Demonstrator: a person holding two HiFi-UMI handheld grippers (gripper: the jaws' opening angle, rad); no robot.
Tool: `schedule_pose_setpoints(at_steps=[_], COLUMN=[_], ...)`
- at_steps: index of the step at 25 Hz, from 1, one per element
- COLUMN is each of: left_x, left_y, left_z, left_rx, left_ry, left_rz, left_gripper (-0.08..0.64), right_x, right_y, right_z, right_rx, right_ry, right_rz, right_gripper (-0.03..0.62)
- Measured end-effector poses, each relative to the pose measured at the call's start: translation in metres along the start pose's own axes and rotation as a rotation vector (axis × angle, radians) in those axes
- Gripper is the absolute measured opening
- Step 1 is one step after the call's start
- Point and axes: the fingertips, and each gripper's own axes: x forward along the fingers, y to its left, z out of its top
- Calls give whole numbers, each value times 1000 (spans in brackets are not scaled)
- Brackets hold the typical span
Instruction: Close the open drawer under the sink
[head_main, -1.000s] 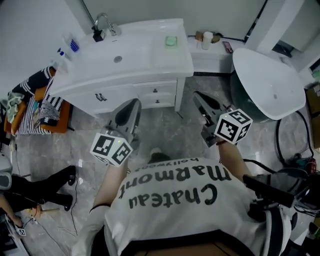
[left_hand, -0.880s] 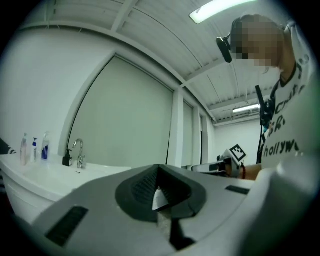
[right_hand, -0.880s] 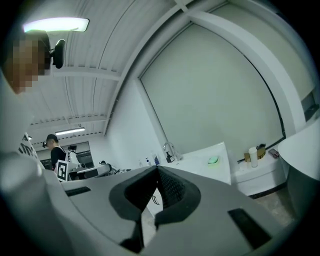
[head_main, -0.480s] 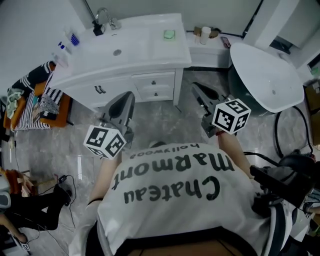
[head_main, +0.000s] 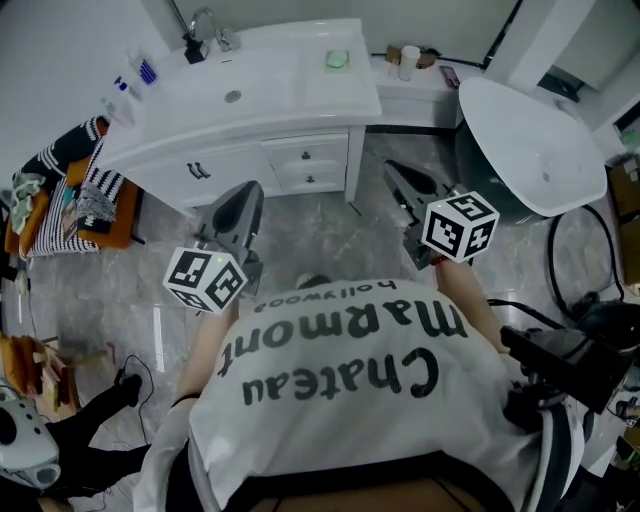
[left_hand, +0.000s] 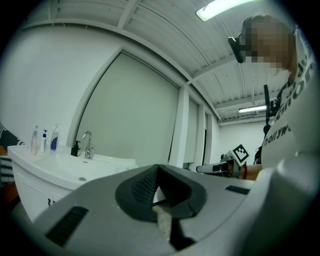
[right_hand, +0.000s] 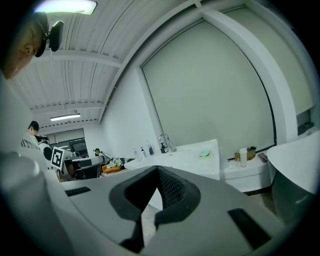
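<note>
The drawers (head_main: 318, 165) under the sink (head_main: 255, 85) are two small knobbed fronts stacked at the right end of the white vanity (head_main: 345, 105), just right of the cabinet door (head_main: 215, 165). From overhead, neither front clearly juts out, so which one is open cannot be told here; at most it is a little ajar.

Both your tongs are closed and empty. The left gripper (head_main: 250, 190) has its pads pressed tip to tip with nothing between them, and the right gripper (head_main: 392, 170) looks the same in its own view. Both hang over the marble floor (head_main: 320, 225), short of the vanity and touching nothing; the left one is nearer the drawers.

What could go wrong from here:
- You may push a front that is already home, since the open one is hard to read from above.
- A closed tip is a narrow point. Landing on or beside the knob, it could skid off sideways.
- Pressing near one edge could skew the drawer so it binds.
- A hard shove could slam it and rattle the bottles (head_main: 135, 85) at the sink's left end.
- The white tub (head_main: 530, 150) stands near your right gripper, so a wide swing could clip it
</note>
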Motion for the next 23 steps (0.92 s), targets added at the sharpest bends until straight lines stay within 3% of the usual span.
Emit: schedule_pose_setpoints(at_steps=[23], left_x=[-3], left_y=[7], left_z=[-7], left_rx=[-12], left_ry=[21], left_rz=[30], left_gripper=[9], right_x=[-6], right_y=[-5], right_z=[-14], right_rx=[30], right_ry=[16], right_rz=[-33], right_gripper=[11])
